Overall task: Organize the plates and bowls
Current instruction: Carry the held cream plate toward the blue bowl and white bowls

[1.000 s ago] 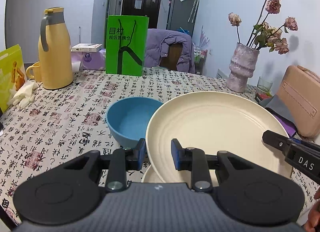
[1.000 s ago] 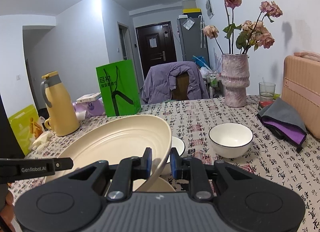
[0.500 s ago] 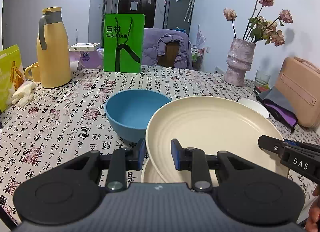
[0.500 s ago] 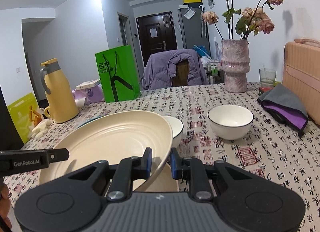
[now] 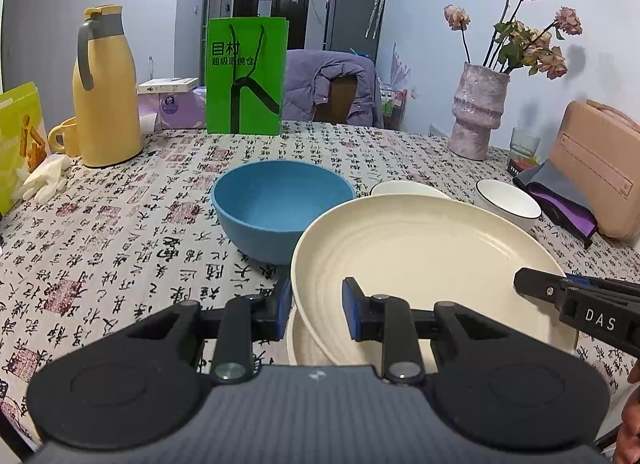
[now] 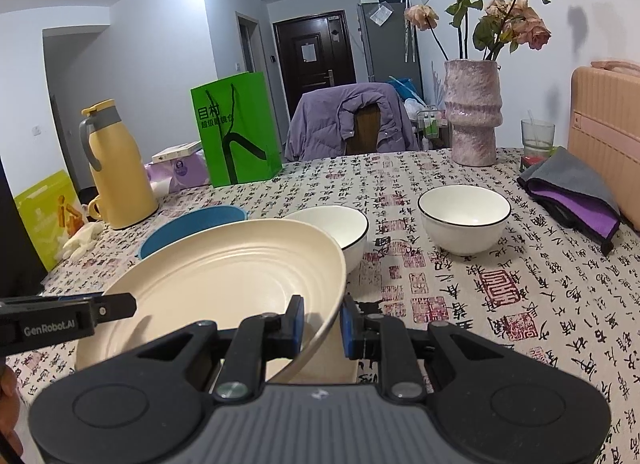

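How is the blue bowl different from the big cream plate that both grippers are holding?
The blue bowl is deep and steep-walled; the cream plate is wide and shallow, with faint rings inside. The blue bowl stands level on the tablecloth and nothing grips it; the cream plate is tilted, with the left gripper and the right gripper each clamped on its rim. Both are empty.

Pale-walled room, dark door [image 6: 314,55] at the far end.
Ceiling light glares up left; a purple jacket [image 6: 344,119] drapes the chair beyond the table [image 6: 520,296].
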A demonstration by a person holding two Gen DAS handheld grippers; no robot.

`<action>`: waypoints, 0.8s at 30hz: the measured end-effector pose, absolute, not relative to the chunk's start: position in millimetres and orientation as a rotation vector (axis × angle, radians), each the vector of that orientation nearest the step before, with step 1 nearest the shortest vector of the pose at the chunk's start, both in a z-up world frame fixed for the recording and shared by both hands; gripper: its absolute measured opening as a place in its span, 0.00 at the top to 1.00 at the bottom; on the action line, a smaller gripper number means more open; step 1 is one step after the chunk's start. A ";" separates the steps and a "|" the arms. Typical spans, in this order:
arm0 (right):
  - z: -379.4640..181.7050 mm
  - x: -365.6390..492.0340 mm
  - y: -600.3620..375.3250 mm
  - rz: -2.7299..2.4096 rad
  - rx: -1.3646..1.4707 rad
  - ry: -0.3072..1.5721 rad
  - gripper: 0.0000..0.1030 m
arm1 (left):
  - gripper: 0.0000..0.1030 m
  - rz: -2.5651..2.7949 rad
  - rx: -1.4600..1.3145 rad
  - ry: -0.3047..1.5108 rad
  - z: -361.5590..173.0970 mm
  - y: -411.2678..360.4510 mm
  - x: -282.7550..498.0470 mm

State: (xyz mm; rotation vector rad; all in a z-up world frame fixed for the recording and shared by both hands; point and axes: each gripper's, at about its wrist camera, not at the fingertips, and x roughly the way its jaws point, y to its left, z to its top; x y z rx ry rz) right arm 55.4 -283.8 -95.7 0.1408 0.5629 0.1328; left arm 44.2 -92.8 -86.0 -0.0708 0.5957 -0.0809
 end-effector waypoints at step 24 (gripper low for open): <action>-118.4 59.6 -280.4 0.127 0.114 0.614 0.82 | 0.73 -0.082 -0.065 0.650 -108.9 -92.5 47.9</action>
